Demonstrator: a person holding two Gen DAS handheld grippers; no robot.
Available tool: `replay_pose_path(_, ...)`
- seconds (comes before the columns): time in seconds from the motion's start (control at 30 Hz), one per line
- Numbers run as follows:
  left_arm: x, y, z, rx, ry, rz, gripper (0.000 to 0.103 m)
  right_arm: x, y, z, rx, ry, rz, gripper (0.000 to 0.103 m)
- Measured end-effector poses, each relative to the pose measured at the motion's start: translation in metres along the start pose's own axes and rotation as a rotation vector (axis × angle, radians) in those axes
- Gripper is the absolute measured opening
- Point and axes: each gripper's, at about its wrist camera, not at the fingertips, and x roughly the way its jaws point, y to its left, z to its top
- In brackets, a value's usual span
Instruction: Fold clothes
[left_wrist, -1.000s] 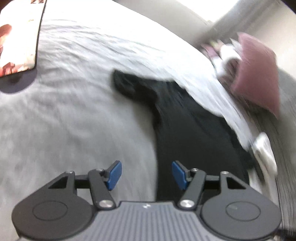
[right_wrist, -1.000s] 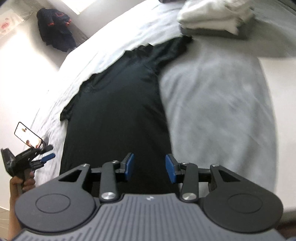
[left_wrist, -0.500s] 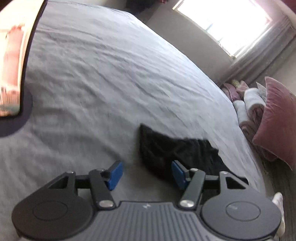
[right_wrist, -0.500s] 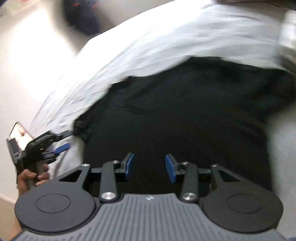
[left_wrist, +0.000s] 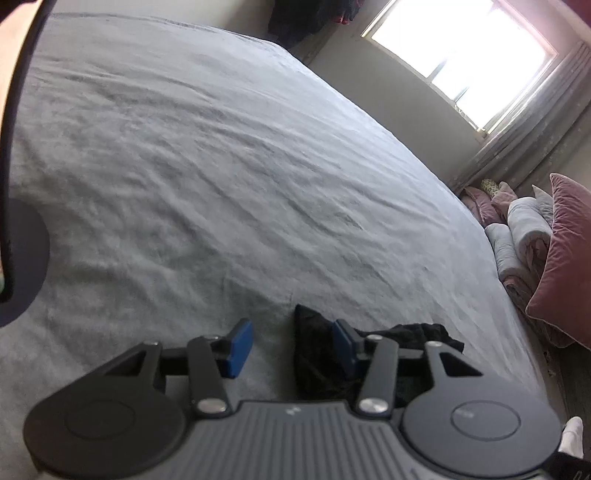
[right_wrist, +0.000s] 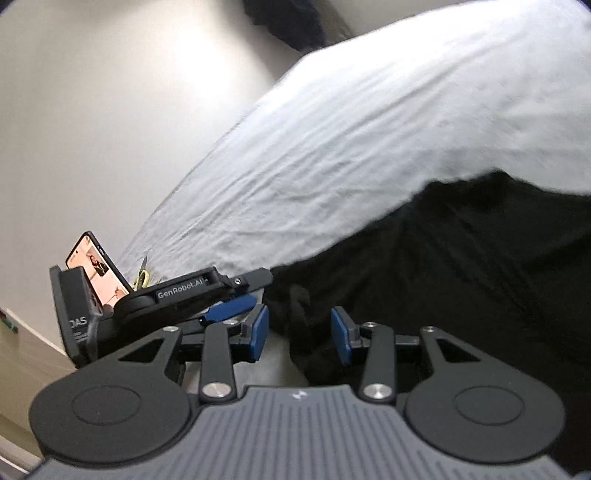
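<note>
A black garment (right_wrist: 461, 277) lies spread on the grey bed sheet (right_wrist: 351, 129). In the left wrist view only its near corner (left_wrist: 317, 354) shows, low in the frame. My left gripper (left_wrist: 291, 349) is open, its jaws astride that corner's edge, just above the sheet. My right gripper (right_wrist: 299, 332) is open too, its jaws astride a bunched edge of the same garment. The left gripper also shows in the right wrist view (right_wrist: 236, 295), close by on the left, right at the garment's edge.
The grey sheet (left_wrist: 221, 166) stretches far ahead. A phone (right_wrist: 98, 267) is mounted on the left gripper. Rolled blankets (left_wrist: 517, 240) and a pink cushion (left_wrist: 565, 266) lie off the bed's right side, below a bright window (left_wrist: 461, 48).
Both grippers have dropped low and moved toward the garment's near corner, closing in on each other. Both have stayed open.
</note>
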Motion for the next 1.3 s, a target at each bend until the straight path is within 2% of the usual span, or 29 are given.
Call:
replay_pose_path(0.07, 0.003, 0.002, 0.002, -0.011, -0.002, -0.014, 0.047, 0.009, 0.005, 0.002, -0.053, 0.004, -0.019, 0.042)
replay_pose_path(0.13, 0.005, 0.004, 0.004, -0.019, -0.004, -0.019, 0.041, 0.019, 0.01, 0.004, -0.096, 0.011, -0.041, 0.042)
replay_pose_path(0.27, 0.012, 0.005, 0.004, 0.011, 0.003, -0.005, 0.012, 0.04, 0.016, 0.002, -0.172, 0.033, -0.062, 0.04)
replay_pose_path(0.3, 0.013, 0.005, 0.004, 0.013, 0.009, -0.009, 0.001, 0.044, 0.017, -0.001, -0.185, 0.042, -0.063, 0.035)
replay_pose_path(0.33, 0.014, 0.006, 0.004, 0.012, 0.014, -0.013, 0.0, 0.049, 0.017, -0.003, -0.197, 0.052, -0.062, 0.015)
replay_pose_path(0.37, 0.014, 0.008, 0.004, -0.002, 0.013, -0.021, 0.0, 0.052, 0.016, -0.005, -0.195, 0.057, -0.049, 0.008)
replay_pose_path(0.53, -0.005, 0.004, 0.008, 0.02, -0.121, 0.034, 0.0, 0.042, 0.009, -0.013, -0.106, 0.032, 0.183, 0.007)
replay_pose_path(0.6, -0.004, 0.009, 0.009, 0.018, -0.126, 0.062, 0.0, 0.048, 0.012, -0.019, -0.126, 0.09, 0.217, 0.009)
replay_pose_path(0.63, -0.001, 0.012, 0.009, 0.009, -0.111, 0.07, 0.0, 0.053, 0.014, -0.022, -0.144, 0.133, 0.218, 0.016)
replay_pose_path(0.67, 0.003, 0.015, 0.009, -0.004, -0.09, 0.073, 0.0, 0.058, 0.018, -0.027, -0.168, 0.176, 0.202, 0.016)
replay_pose_path(0.73, 0.006, 0.021, 0.01, -0.04, -0.073, 0.06, 0.005, 0.058, 0.025, -0.031, -0.214, 0.194, 0.204, 0.018)
replay_pose_path(0.8, 0.005, 0.022, 0.011, -0.059, -0.07, 0.026, 0.021, 0.048, 0.021, -0.025, -0.202, 0.171, 0.223, 0.033)
replay_pose_path(0.83, 0.004, 0.023, 0.012, -0.066, -0.071, 0.008, 0.026, 0.043, 0.018, -0.022, -0.194, 0.16, 0.233, 0.046)
replay_pose_path(0.87, 0.004, 0.023, 0.011, -0.069, -0.074, -0.007, 0.031, 0.037, 0.016, -0.019, -0.185, 0.148, 0.242, 0.049)
replay_pose_path(0.97, 0.005, 0.018, 0.008, -0.028, -0.082, -0.003, 0.034, 0.019, -0.001, -0.002, -0.187, 0.047, 0.131, 0.049)
replay_pose_path(1.07, 0.008, 0.011, 0.004, 0.032, -0.093, 0.015, 0.034, 0.006, -0.021, 0.018, -0.207, -0.069, -0.084, 0.049)
replay_pose_path(1.2, 0.008, 0.008, 0.0, 0.083, -0.104, 0.029, 0.031, 0.004, -0.044, 0.036, -0.25, -0.164, -0.303, 0.049)
replay_pose_path(1.3, 0.009, 0.004, -0.003, 0.129, -0.117, 0.052, 0.028, 0.015, -0.057, 0.04, -0.262, -0.187, -0.364, 0.049)
